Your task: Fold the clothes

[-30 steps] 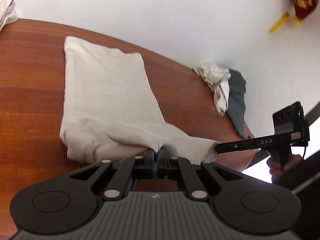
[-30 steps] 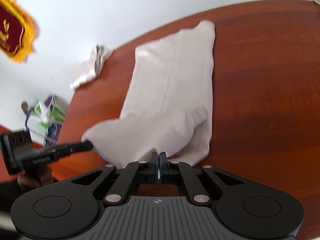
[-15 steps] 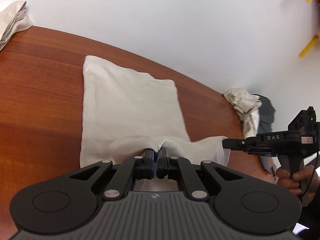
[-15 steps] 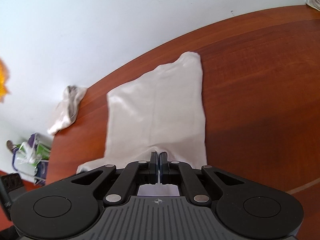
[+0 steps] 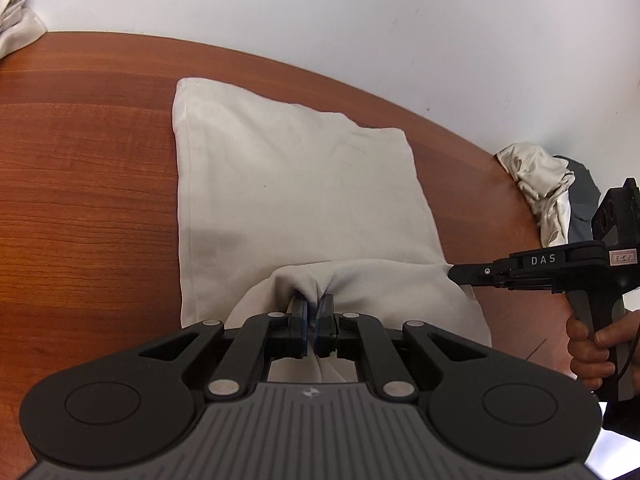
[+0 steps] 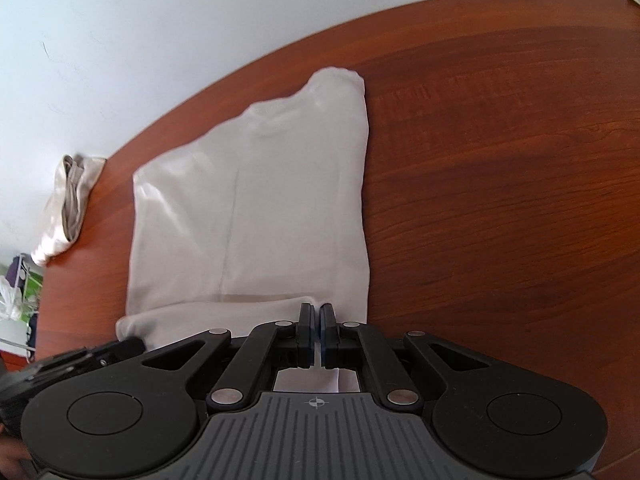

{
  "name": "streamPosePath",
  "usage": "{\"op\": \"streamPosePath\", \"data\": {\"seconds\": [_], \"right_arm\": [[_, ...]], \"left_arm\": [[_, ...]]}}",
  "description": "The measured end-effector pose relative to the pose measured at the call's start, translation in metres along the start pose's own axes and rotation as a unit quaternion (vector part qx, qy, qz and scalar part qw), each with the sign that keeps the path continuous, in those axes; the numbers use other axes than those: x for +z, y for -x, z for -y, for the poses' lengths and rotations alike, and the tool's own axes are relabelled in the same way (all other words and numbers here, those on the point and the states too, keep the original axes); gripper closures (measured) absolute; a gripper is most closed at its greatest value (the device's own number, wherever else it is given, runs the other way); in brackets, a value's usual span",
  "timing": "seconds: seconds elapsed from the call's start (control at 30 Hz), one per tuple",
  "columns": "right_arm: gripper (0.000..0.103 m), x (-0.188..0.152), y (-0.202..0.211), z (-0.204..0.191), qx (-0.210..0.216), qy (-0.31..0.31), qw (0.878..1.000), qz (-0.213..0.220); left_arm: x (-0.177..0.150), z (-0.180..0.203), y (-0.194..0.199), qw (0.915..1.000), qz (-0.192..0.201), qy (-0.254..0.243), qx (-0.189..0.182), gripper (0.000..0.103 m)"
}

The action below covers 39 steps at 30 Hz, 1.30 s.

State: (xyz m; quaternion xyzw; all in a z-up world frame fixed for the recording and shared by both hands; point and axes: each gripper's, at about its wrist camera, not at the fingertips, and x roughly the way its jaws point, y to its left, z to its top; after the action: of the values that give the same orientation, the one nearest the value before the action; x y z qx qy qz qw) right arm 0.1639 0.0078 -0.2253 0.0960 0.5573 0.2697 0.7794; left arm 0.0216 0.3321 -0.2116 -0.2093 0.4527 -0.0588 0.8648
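Observation:
A cream garment (image 5: 296, 200) lies flat on the brown wooden table (image 5: 80, 200), its near edge lifted and folded forward over itself. My left gripper (image 5: 312, 310) has a bunch of that edge between its pads; its jaws are opening slightly and the cloth still sits between them. In the right wrist view the garment (image 6: 256, 216) stretches away, and my right gripper (image 6: 317, 316) is shut on the fold's edge, a sliver of cloth between its pads. The right gripper (image 5: 454, 273) bites the fold's right corner, held by a hand (image 5: 592, 344). The left gripper (image 6: 80, 360) shows at the lower left.
A crumpled cream cloth (image 5: 536, 184) and a grey garment (image 5: 580, 204) lie at the table's right edge. Another cream cloth (image 5: 16, 20) sits at the far left corner. A white wall runs behind the table (image 6: 500, 200). Bags (image 6: 16, 292) stand on the floor beyond.
Both grippers have moved forward and lower, carrying the garment's near edge over the flat part. The fold now lies close to the cloth beneath. The left jaws have parted a little.

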Motion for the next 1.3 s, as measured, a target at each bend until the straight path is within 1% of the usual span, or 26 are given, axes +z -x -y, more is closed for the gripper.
{"op": "streamPosePath", "data": {"seconds": [0.07, 0.1, 0.17, 0.23, 0.33, 0.4, 0.53, 0.73, 0.83, 0.87, 0.9, 0.97, 1.0, 1.07, 1.1, 1.17, 1.2, 1.3], "right_arm": [[0.097, -0.002, -0.002, 0.001, -0.001, 0.004, 1.0, -0.002], [0.094, -0.002, -0.002, 0.001, -0.001, 0.005, 1.0, -0.002], [0.091, -0.003, 0.003, 0.001, -0.003, 0.006, 1.0, 0.004], [0.09, -0.003, 0.011, 0.0, -0.004, 0.016, 1.0, 0.009], [0.089, -0.003, 0.026, -0.001, -0.006, 0.034, 0.999, 0.017], [0.089, -0.006, 0.038, -0.001, -0.005, 0.044, 0.999, 0.024], [0.088, -0.016, 0.059, -0.007, -0.004, 0.07, 0.997, 0.031], [0.086, -0.038, 0.076, -0.018, 0.002, 0.11, 0.993, 0.028], [0.085, -0.052, 0.077, -0.023, 0.004, 0.127, 0.992, 0.023], [0.083, -0.057, 0.077, -0.024, 0.004, 0.132, 0.991, 0.022], [0.079, -0.063, 0.078, -0.026, 0.003, 0.138, 0.99, 0.02], [0.074, -0.075, 0.078, -0.027, 0.002, 0.147, 0.989, 0.016], [0.073, -0.081, 0.078, -0.027, 0.003, 0.151, 0.988, 0.015], [0.071, -0.093, 0.078, -0.028, 0.0, 0.164, 0.986, 0.014], [0.066, -0.099, 0.078, -0.029, -0.007, 0.173, 0.985, 0.016], [0.06, -0.111, 0.076, -0.03, -0.023, 0.196, 0.98, 0.024], [0.059, -0.116, 0.075, -0.03, -0.029, 0.205, 0.978, 0.026], [0.058, -0.126, 0.07, -0.028, -0.043, 0.222, 0.974, 0.029]], "left_arm": [[0.001, -0.003, 0.001, 1.0, 0.0, 0.006, -0.005, 0.093], [0.001, -0.005, 0.003, 0.9999, 0.004, 0.013, -0.011, 0.092], [0.003, -0.007, 0.012, 0.9994, 0.01, 0.026, -0.022, 0.079], [0.007, -0.009, 0.024, 0.9987, 0.022, 0.038, -0.025, 0.073], [0.009, -0.012, 0.048, 0.9973, 0.049, 0.05, -0.021, 0.07], [0.007, -0.013, 0.064, 0.9966, 0.064, 0.048, -0.019, 0.07], [-0.004, -0.006, 0.091, 0.9973, 0.072, 0.016, -0.005, 0.07], [-0.039, 0.01, 0.11, 0.9982, 0.049, -0.035, -0.003, 0.07], [-0.059, 0.014, 0.111, 0.9982, 0.031, -0.05, 0.008, 0.07], [-0.065, 0.015, 0.111, 0.9981, 0.025, -0.055, 0.012, 0.07], [-0.072, 0.016, 0.111, 0.9979, 0.019, -0.06, 0.016, 0.07], [-0.081, 0.019, 0.111, 0.9966, 0.014, -0.077, 0.025, 0.067], [-0.085, 0.021, 0.111, 0.9958, 0.012, -0.085, 0.03, 0.067], [-0.093, 0.02, 0.107, 0.9937, 0.016, -0.104, 0.038, 0.062], [-0.095, 0.021, 0.106, 0.9926, 0.018, -0.113, 0.041, 0.059], [-0.097, 0.022, 0.105, 0.9903, 0.026, -0.129, 0.045, 0.051], [-0.098, 0.023, 0.105, 0.9888, 0.033, -0.137, 0.049, 0.05], [-0.098, 0.024, 0.106, 0.9833, 0.053, -0.161, 0.066, 0.041]]}}
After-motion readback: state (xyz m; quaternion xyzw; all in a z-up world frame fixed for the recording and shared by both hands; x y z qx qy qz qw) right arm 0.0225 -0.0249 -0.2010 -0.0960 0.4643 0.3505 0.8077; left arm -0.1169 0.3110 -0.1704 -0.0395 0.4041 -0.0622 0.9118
